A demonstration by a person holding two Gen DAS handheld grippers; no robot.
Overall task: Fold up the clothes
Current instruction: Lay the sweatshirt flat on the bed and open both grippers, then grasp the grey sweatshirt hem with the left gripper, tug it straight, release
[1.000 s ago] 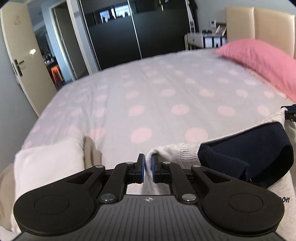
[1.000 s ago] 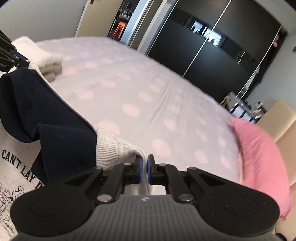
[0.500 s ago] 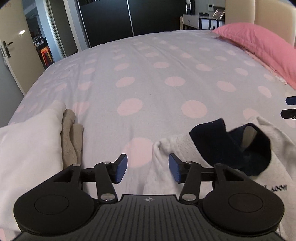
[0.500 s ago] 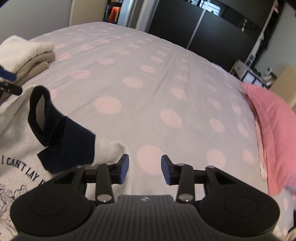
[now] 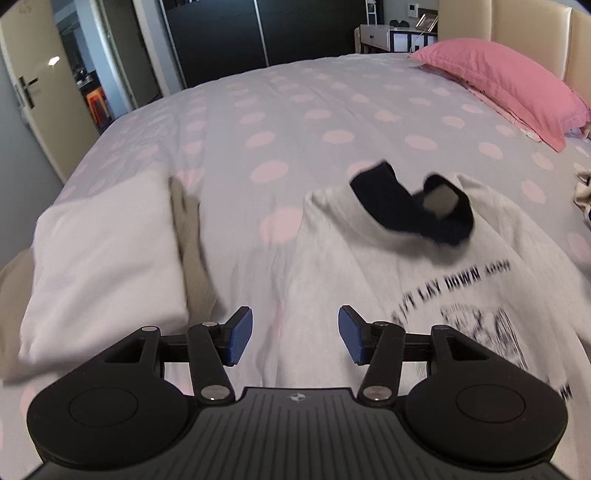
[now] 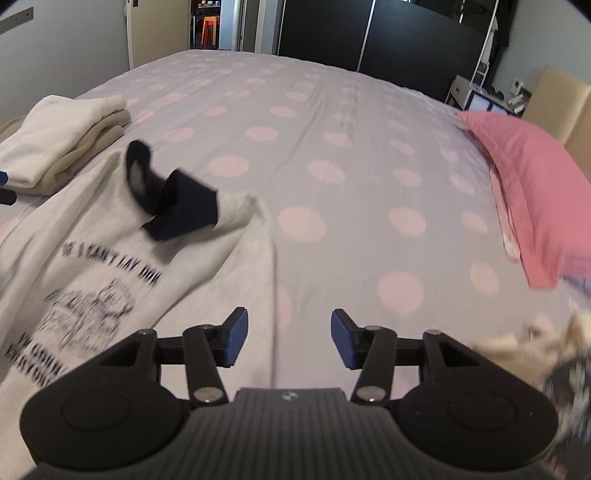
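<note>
Here the grey sweatshirt [image 5: 369,266] lies spread face-up on the bed [image 5: 295,122], its soft, slightly rumpled jersey printed with blocky black lettering and a line drawing, blurred in both views. At its neck the navy hood [image 5: 410,210] sits bunched in thick, rounded folds, its paler lining showing in one opening. The left gripper [image 5: 295,339] hangs above the sweatshirt's left edge with its jaws opening, the ribbed blue pads [image 5: 239,341] well apart and nothing between them but fabric lying below. The right gripper [image 6: 289,339] hovers over the garment's right edge, where a straight folded seam runs down between the fingers; its jaws are opening too, and the blue pads [image 6: 343,343] press on nothing. The bed cover is a smooth pale lilac sheet dotted with round pink spots and creased lengthwise in faint lines. To the left of the sweatshirt sits a stack of folded clothes [image 5: 107,258], a plush white piece on top of beige ones with rounded, padded edges. A pink pillow [image 5: 502,85] of matte cotton rests near the padded cream headboard [image 5: 517,29]. Beyond the bed stand glossy black wardrobe doors [image 6: 388,44].
</note>
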